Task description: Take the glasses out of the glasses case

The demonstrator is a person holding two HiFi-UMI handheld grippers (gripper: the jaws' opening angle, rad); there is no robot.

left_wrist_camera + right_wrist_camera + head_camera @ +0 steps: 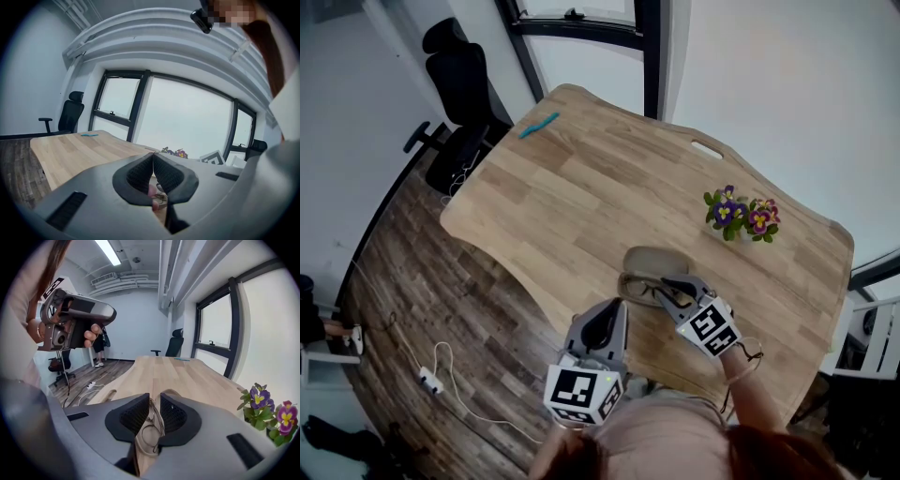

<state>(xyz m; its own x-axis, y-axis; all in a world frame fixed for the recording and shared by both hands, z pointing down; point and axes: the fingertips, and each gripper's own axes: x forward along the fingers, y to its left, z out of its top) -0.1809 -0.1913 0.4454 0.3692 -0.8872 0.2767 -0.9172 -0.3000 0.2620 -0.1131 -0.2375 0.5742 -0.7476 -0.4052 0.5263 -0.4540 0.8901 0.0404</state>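
Observation:
An open tan glasses case (653,261) lies near the front edge of the wooden table (581,197). Thin brown-framed glasses (644,289) sit at its open side. My right gripper (667,289) reaches down onto them. In the right gripper view its jaws (155,401) are closed narrowly on the glasses (151,434), whose wire frame runs up between the pads. My left gripper (614,311) is held up off the table's front edge, left of the case. Its jaws (153,161) are shut together with nothing between them. It also shows raised in the right gripper view (75,317).
A small pot of purple and yellow flowers (742,214) stands behind the case to the right. A blue object (539,125) lies at the far left corner. A black office chair (459,94) stands beyond the table, and a cable (431,380) runs over the wooden floor.

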